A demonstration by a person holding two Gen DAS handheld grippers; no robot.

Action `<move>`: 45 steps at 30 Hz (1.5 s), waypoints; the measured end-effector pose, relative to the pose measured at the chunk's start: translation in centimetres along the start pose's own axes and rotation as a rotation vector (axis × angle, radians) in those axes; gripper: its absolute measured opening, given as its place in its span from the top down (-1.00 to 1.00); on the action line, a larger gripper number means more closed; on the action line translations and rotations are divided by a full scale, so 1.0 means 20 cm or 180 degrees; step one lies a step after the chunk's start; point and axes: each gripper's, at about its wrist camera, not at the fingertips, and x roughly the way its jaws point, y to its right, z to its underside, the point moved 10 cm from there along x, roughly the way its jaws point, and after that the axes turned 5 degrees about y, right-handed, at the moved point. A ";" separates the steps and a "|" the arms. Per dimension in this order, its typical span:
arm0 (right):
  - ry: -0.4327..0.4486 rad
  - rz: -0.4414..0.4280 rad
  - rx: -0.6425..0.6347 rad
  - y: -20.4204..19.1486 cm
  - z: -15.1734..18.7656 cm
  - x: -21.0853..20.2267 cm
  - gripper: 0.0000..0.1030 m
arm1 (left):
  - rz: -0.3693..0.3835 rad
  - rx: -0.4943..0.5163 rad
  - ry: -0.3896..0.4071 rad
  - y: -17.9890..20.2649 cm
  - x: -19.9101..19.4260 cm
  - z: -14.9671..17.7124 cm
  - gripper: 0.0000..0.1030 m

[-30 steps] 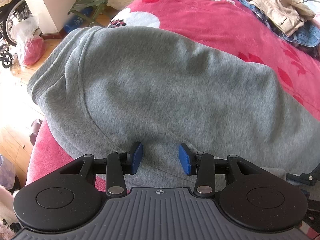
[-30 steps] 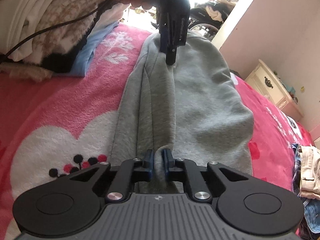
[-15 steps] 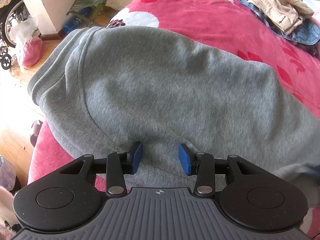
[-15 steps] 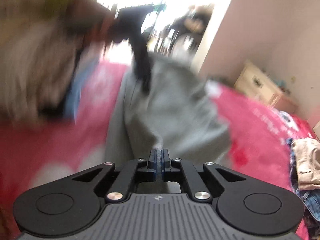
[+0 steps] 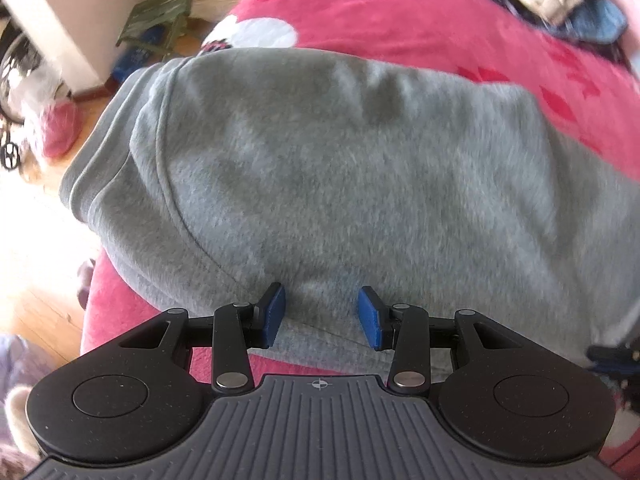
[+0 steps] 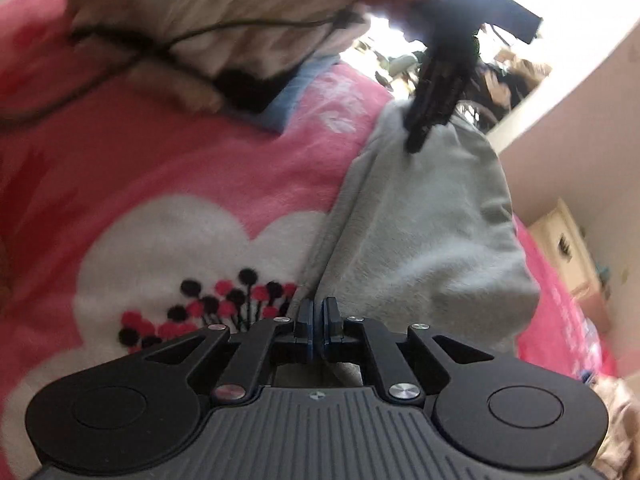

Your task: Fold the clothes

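While the right hand-held gripper (image 6: 316, 326) pinches the grey sweatshirt (image 5: 360, 184), the left hand-held gripper (image 5: 322, 316) gapes over it.

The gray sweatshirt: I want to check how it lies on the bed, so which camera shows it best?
The left wrist view: the gray sweatshirt fills the frame, ribbed hem and seams clear on the pink blanket. The right wrist view shows only a blurry, narrow strip of it, pinched in the right hand-held gripper.
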 end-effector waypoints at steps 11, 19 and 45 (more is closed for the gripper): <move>0.0573 -0.0319 0.2133 0.45 -0.13 -0.22 0.72 | -0.0189 0.0474 0.0001 0.06 0.02 0.03 0.19; 0.0084 -0.0294 0.2730 0.39 -0.05 0.17 0.75 | -0.0088 0.0299 -0.0005 0.02 0.00 0.01 0.15; 0.0008 -0.0052 0.3114 0.33 -0.02 0.17 0.66 | -0.0686 -0.1474 0.0233 -0.65 0.04 -0.14 0.29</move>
